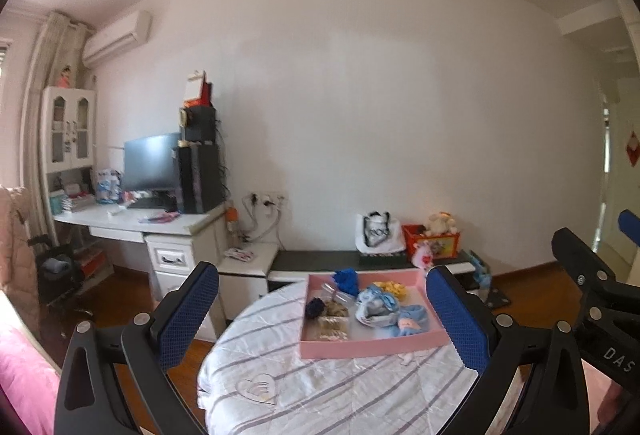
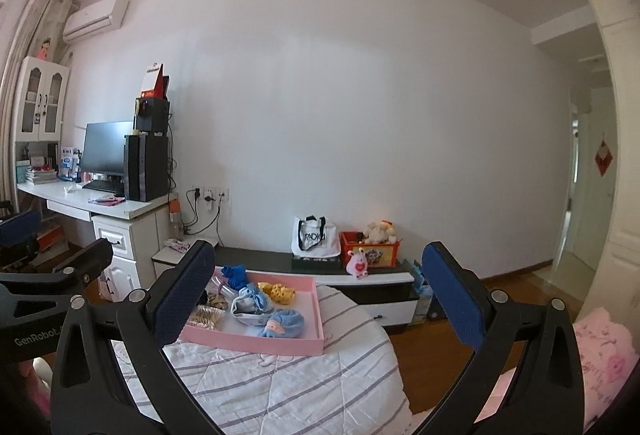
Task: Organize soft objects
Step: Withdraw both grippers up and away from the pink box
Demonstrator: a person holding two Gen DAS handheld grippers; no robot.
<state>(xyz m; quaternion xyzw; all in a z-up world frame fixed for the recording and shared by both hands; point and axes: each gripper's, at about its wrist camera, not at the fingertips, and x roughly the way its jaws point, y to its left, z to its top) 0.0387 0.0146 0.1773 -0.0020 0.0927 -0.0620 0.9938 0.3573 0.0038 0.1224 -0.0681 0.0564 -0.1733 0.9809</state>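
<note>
A pink tray (image 1: 372, 349) is sitting on the striped round table (image 1: 320, 387), already holding blue, yellow and dark soft pieces in a loose heap; sorting is looking barely begun; the left gripper (image 1: 320, 315) and right gripper (image 2: 320, 295) are hovering short of it, jaws wide, gripping nothing.

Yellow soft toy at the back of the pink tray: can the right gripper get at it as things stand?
Probably yes. The right gripper is open and empty, the yellow soft toy lies uncovered near the far wall of the pink tray, and nothing stands between them, though blue soft items crowd its near side.
</note>
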